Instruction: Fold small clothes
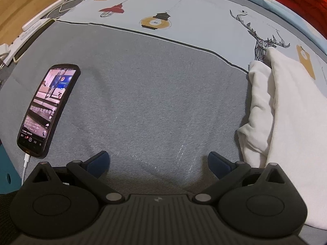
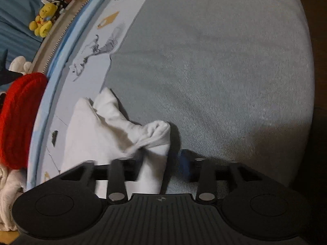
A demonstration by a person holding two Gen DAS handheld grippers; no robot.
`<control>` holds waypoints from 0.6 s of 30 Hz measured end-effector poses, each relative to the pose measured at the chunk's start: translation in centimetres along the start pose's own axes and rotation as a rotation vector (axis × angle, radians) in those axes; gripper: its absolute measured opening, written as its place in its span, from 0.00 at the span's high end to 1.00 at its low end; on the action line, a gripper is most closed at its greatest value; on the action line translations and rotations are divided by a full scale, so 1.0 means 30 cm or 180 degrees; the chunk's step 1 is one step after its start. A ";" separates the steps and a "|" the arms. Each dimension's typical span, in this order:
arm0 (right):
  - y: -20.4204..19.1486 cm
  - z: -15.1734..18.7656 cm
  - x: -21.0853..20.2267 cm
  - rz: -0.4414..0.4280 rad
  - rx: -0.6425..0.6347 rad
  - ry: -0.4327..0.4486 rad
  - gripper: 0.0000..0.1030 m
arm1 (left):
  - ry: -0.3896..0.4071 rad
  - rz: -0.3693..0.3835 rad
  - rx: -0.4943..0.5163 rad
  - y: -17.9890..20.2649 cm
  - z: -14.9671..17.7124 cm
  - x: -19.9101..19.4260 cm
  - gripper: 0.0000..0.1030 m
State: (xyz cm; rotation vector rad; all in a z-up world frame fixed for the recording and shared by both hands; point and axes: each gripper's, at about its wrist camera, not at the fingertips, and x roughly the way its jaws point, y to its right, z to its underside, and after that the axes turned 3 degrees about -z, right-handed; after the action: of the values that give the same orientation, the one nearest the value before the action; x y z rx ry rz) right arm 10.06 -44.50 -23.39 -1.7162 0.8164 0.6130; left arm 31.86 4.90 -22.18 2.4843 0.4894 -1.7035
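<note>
A white garment [image 2: 96, 130] lies bunched on the grey bedcover [image 2: 214, 71], and one rolled end [image 2: 155, 134] of it reaches between the fingers of my right gripper [image 2: 163, 160]. The jaws stand apart. The blue right pad [image 2: 185, 163] is clear of the cloth, while the left finger is hidden behind it. In the left wrist view the same white garment [image 1: 282, 112] sits at the right edge. My left gripper [image 1: 159, 163] hovers open over bare grey cover [image 1: 153, 91], with nothing between its blue pads [image 1: 100, 162].
A lit phone [image 1: 47, 110] on a white cable lies left of my left gripper. Power strips and cords [image 1: 40, 20] line the far left edge. A lamp-printed light sheet [image 1: 184, 10] borders the grey cover. Beyond it sit a red knit item [image 2: 18, 118] and a yellow plush toy [image 2: 44, 18].
</note>
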 end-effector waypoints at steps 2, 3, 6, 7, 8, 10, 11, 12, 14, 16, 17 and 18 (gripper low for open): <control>0.010 0.014 -0.012 -0.0075 0.0027 0.0070 0.28 | -0.0006 -0.0013 0.0009 0.003 0.002 0.002 0.00; 0.013 0.015 -0.013 -0.0103 0.0045 0.0073 0.27 | -0.0015 -0.0013 0.0006 0.004 0.003 0.004 0.00; -0.002 -0.003 0.014 -0.0189 0.0119 0.0005 0.27 | -0.0039 -0.0019 0.0002 0.002 0.006 0.009 0.00; -0.003 -0.007 0.022 -0.0200 0.0109 -0.0007 0.27 | -0.0045 -0.0020 0.0003 0.002 0.006 0.011 0.00; -0.007 -0.008 0.033 -0.0191 0.0094 -0.0023 0.26 | -0.0050 -0.0017 0.0007 0.003 0.005 0.012 0.00; -0.014 -0.002 0.053 -0.0260 0.0040 -0.0042 0.26 | -0.0049 -0.0015 0.0010 0.004 0.005 0.012 0.00; -0.026 -0.001 0.064 -0.0272 -0.0049 -0.0050 0.32 | -0.0048 -0.0013 0.0011 0.004 0.004 0.012 0.00; -0.038 0.001 0.067 -0.0291 -0.0129 -0.0022 0.43 | -0.0048 -0.0014 0.0010 0.003 0.003 0.011 0.00; -0.056 0.003 0.073 -0.0338 -0.0250 -0.0003 0.88 | -0.0037 -0.0042 -0.0012 -0.004 0.002 0.011 0.00; -0.088 0.007 0.062 -0.0370 -0.0414 0.0070 0.89 | -0.0035 -0.0060 -0.0055 -0.015 -0.003 0.011 0.00; -0.102 0.011 0.049 -0.0379 -0.0505 0.0104 0.89 | -0.0032 -0.0070 -0.0084 -0.019 -0.006 0.011 0.00; -0.118 0.015 0.037 -0.0357 -0.0587 0.0126 0.89 | -0.0025 -0.0077 -0.0106 -0.022 -0.008 0.009 0.00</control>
State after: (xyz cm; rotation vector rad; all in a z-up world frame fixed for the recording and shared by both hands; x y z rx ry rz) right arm 13.51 -43.68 -22.19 -1.9335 0.7031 0.5941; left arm 31.96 5.63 -22.28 2.4578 0.5448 -1.6988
